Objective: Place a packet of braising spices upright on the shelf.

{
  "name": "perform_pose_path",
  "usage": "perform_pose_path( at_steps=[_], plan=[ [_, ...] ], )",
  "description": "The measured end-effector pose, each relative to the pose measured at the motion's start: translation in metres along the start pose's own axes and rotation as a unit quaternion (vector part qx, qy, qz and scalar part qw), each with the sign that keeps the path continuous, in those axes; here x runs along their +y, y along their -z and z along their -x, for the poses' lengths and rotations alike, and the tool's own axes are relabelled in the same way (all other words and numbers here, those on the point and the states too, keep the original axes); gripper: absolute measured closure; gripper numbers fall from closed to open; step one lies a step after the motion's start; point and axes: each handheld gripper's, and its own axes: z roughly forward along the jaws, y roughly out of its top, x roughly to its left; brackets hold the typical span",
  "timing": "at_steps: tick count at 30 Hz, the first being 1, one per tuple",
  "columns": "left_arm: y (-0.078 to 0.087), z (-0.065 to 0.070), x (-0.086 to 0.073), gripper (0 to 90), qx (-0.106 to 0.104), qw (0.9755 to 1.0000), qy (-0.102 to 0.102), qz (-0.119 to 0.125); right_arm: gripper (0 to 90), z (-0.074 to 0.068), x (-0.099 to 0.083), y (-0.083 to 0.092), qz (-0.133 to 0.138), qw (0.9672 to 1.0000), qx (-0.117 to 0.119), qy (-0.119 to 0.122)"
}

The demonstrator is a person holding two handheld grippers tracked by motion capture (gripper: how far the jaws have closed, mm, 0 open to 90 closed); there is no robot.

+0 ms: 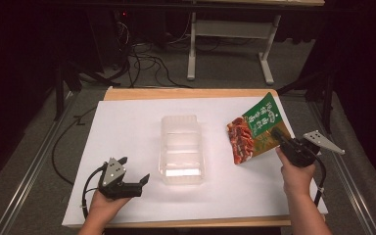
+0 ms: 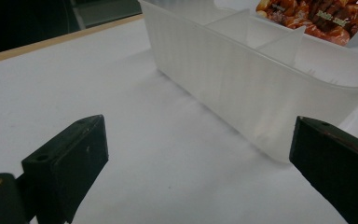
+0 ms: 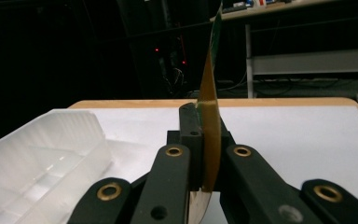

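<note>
Right gripper, held up off the table at the right side, jaws clamped tight on a snack pouch; green/orange pkg w/ a meat photo, pinched at its lower right edge. Right gripper view sees the pouch edge-on, a thin orange strip standing upright betw. the two jaws, nothing else touched. Pouch hangs tilted in the air, just right of the clear plastic container, not touching it.

Left gripper low at the front left of the white table, jaws spread wide, holding nothing, pointed toward the container. Left gripper view: both jaws apart w/ bare table betw. them, container's ribbed wall near ahead, dividers visible inside, pouch beyond it.
</note>
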Motion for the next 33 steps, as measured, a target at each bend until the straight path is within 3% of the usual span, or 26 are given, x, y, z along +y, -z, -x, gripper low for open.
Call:
perform_pose_path(
  at_steps=[12,33],
  plan=[
    [0.001,0.000,0.000,4.8,0.001,1.0000,-0.003,0.003,90.0,-0.018,0.016,0.013,0.020,0.9964,-0.003,0.082],
    [0.001,0.001,0.001,4.8,-0.001,0.9999,-0.009,0.005,90.0,-0.019,0.024,0.024,0.040,0.9935,0.015,0.105]
  ],
)
